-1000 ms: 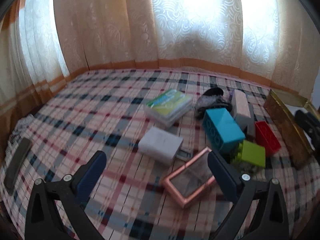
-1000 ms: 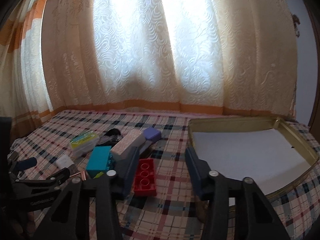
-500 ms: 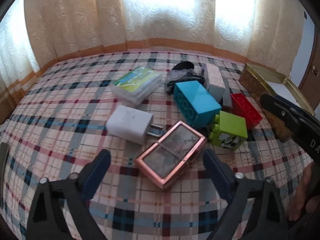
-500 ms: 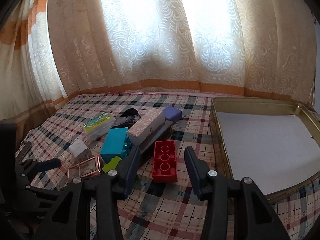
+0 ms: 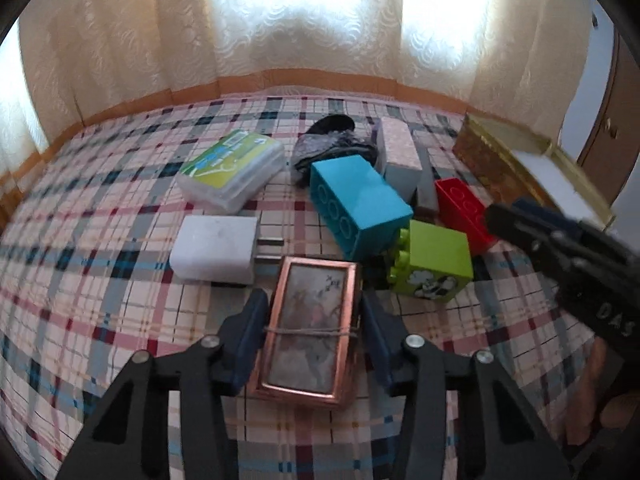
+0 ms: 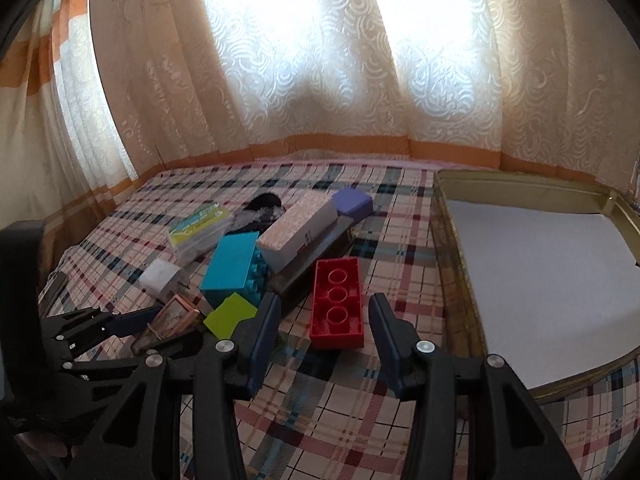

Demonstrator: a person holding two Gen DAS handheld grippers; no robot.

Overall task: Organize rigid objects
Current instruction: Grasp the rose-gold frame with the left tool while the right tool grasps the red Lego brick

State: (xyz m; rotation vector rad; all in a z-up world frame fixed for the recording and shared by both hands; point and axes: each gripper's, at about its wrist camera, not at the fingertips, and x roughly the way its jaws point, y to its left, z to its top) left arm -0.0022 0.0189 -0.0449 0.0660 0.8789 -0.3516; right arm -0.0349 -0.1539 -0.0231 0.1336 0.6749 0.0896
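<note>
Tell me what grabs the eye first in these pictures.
The copper-framed box lies between the fingers of the left gripper, right in the foreground of the left wrist view. Behind it sits a bright cluster of blocks: a blue block, a green block and a red block, the last in front of the open right gripper. To the right, a gold tin tray lies open.

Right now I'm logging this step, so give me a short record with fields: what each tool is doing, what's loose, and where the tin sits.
left tool: fingers on both sides of the copper case, seem to touch it; grip not certain
right tool: open, straddling near end of the red brick, not touching
loose on cloth: blue brick, green brick, white charger, clear box, long pink box
tin: right of the pile, white-lined, nothing seen inside
surface: plaid cloth
</note>
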